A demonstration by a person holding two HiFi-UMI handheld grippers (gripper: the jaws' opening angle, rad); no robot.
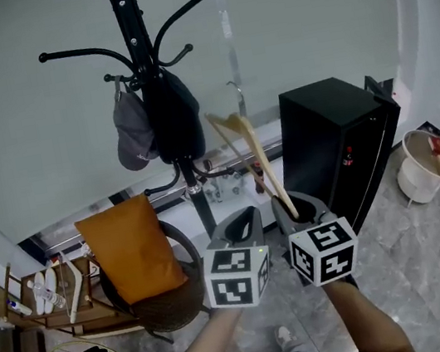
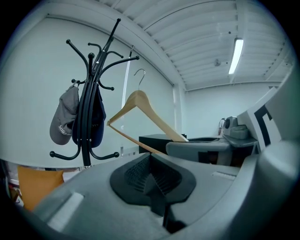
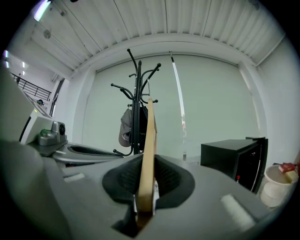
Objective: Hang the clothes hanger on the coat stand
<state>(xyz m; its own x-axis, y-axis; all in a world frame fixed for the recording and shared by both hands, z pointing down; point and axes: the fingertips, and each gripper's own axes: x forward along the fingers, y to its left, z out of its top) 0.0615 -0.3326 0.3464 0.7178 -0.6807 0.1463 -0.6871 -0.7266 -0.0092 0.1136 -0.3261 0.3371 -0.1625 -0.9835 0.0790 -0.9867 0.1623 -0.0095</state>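
My right gripper [image 1: 299, 214] clamps the wooden hanger [image 1: 255, 152] by one arm, hook up beside the coat stand [image 1: 140, 50] for hanging; my left gripper [image 1: 242, 228] is closed, empty.

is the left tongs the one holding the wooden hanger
No, the left tongs are closed on nothing, while the wooden hanger is clamped in the right tongs.

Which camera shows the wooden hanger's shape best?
The left gripper view: the hanger appears side-on, with its metal hook, sloping arm and bottom bar visible. The right gripper view shows it only edge-on, clamped in the right tongs. The head view foreshortens it, with the hook faint.
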